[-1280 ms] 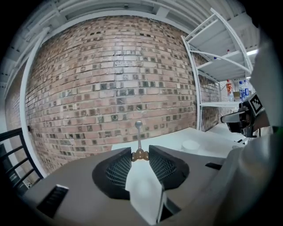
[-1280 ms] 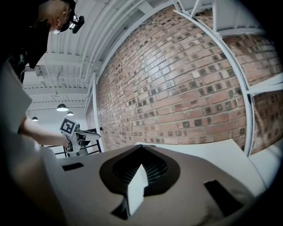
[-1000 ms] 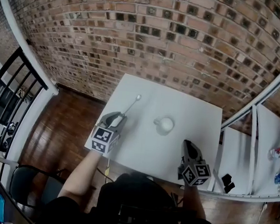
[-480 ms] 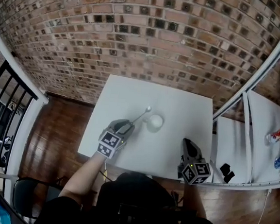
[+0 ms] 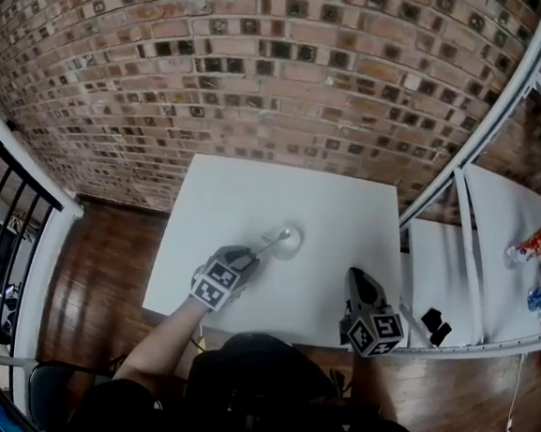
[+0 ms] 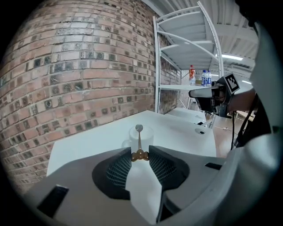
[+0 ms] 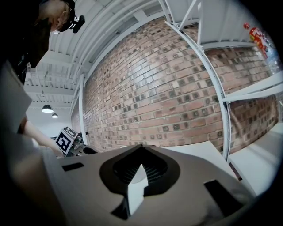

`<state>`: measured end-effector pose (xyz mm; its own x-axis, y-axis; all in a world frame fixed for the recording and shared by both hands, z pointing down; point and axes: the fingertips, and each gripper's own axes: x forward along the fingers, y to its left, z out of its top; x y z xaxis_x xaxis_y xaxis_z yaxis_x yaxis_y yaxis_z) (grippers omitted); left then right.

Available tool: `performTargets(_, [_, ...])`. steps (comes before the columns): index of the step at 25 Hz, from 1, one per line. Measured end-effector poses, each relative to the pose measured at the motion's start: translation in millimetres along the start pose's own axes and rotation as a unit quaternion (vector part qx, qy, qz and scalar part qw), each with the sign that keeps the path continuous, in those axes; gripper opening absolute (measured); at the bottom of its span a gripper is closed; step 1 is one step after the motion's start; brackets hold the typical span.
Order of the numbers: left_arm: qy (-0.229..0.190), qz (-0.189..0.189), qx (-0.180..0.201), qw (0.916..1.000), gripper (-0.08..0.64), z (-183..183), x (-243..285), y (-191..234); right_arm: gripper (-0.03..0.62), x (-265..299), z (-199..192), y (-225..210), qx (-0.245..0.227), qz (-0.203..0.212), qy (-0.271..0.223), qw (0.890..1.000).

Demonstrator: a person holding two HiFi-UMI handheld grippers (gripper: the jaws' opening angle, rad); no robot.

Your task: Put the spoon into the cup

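Observation:
A white cup (image 5: 290, 243) stands near the middle of the white table (image 5: 245, 189). My left gripper (image 5: 246, 253) is shut on the gold end of a thin metal spoon (image 5: 274, 243), just left of the cup. In the left gripper view the spoon (image 6: 139, 140) points straight ahead, its small bowl over the cup (image 6: 147, 135). Whether the bowl is inside the cup or touches it I cannot tell. My right gripper (image 5: 359, 277) is shut with nothing in it, near the table's front right edge. Its jaw tips (image 7: 141, 148) meet.
A brick wall runs behind the table. A white metal shelf rack (image 5: 475, 247) stands to the right, with bottles (image 5: 534, 245) and a small black object (image 5: 433, 323) on it. A black railing (image 5: 9, 197) and wooden floor lie to the left.
My left gripper carried the spoon to the right and downward, from the table's left part up to the cup. The right gripper stayed near the front right edge.

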<state>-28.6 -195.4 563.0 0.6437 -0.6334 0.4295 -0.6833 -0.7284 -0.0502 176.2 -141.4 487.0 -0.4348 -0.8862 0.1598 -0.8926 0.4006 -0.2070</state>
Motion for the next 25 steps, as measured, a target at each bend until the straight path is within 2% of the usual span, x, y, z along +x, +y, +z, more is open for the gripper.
performTargets(7, [0.036,-0.011,0.001,0.9993,0.120,-4.4,13.5,3.0,0.005,1.7,-2.7,-8.4,0.008,-0.008,0.001,1.000])
performTargets(25, [0.032,-0.029,-0.012,0.9990,0.121,20.0,49.0,5.4,0.005,6.6,-0.9,-25.8,0.016,-0.019,-0.003,1.000])
